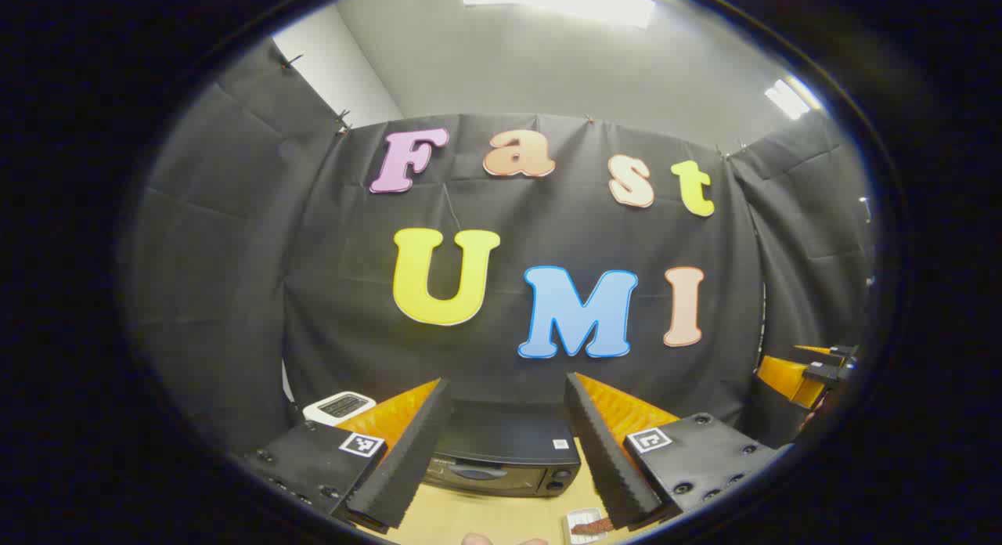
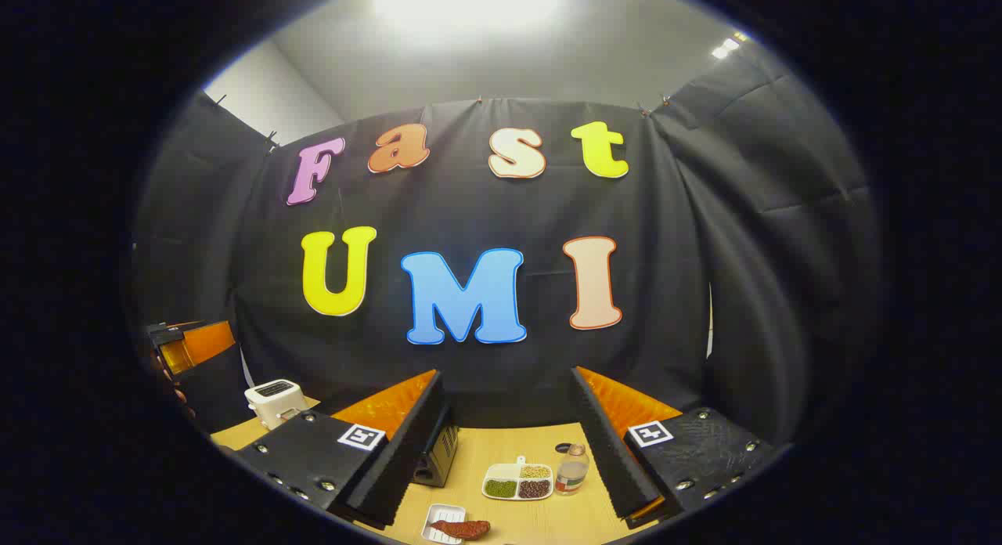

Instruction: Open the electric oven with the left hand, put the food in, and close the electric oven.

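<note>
We have not started: oven [image 1: 505, 459] sits closed on the table [image 1: 501, 517], food [image 2: 462, 528] on its tray. Both claws, left [image 1: 505, 451] and right [image 2: 509, 451], spread, empty. Next: left claw to the door.

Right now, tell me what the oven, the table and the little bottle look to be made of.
Oven: seemingly dark painted metal, with a glossy door, likely glass, catching reflections. Table: pale wood or wood-look laminate, matte, with faint grain lines. Bottle: clear glass or plastic, hard to tell which; light passes through it.
</note>
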The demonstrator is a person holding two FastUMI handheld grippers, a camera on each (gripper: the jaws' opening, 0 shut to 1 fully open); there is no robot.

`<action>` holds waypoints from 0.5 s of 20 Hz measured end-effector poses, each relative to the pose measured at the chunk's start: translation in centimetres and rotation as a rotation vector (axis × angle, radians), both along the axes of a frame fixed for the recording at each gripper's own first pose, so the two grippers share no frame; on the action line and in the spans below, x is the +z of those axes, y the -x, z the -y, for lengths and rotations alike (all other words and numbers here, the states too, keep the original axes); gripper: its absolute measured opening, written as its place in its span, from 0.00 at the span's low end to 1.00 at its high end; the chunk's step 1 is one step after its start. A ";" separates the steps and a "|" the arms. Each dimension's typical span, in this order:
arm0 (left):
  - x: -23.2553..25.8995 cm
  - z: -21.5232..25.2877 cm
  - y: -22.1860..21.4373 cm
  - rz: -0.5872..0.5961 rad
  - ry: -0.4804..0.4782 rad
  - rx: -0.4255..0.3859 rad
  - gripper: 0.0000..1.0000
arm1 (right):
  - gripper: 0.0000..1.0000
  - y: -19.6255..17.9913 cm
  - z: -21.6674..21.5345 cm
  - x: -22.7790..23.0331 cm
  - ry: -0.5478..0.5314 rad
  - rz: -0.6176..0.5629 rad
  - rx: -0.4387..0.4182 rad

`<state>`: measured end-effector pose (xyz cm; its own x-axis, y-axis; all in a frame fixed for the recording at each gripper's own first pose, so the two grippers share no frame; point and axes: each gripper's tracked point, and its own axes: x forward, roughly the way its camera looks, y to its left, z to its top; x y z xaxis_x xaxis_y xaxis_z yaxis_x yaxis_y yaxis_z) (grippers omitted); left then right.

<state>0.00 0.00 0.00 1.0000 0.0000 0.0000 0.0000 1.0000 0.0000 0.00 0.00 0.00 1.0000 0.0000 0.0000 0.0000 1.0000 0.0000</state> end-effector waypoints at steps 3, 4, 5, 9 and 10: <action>-0.2 0.0 -0.1 0.001 -0.002 0.012 1.00 | 0.97 -0.5 -0.5 -0.1 0.002 0.002 0.035; -0.3 -0.2 -0.1 0.001 -0.003 0.020 1.00 | 0.97 -0.6 -0.6 -0.3 0.005 -0.003 0.041; -0.4 -0.4 0.0 -0.002 -0.003 0.024 1.00 | 0.97 -0.7 -0.7 -0.4 0.006 -0.006 0.044; -0.7 -0.6 -0.6 -0.007 -0.017 -0.011 1.00 | 0.97 -1.1 -0.7 -0.5 0.003 -0.004 0.016; -0.9 -0.8 -0.8 -0.016 -0.020 -0.021 1.00 | 0.98 -1.1 -0.7 -0.8 -0.001 -0.012 0.003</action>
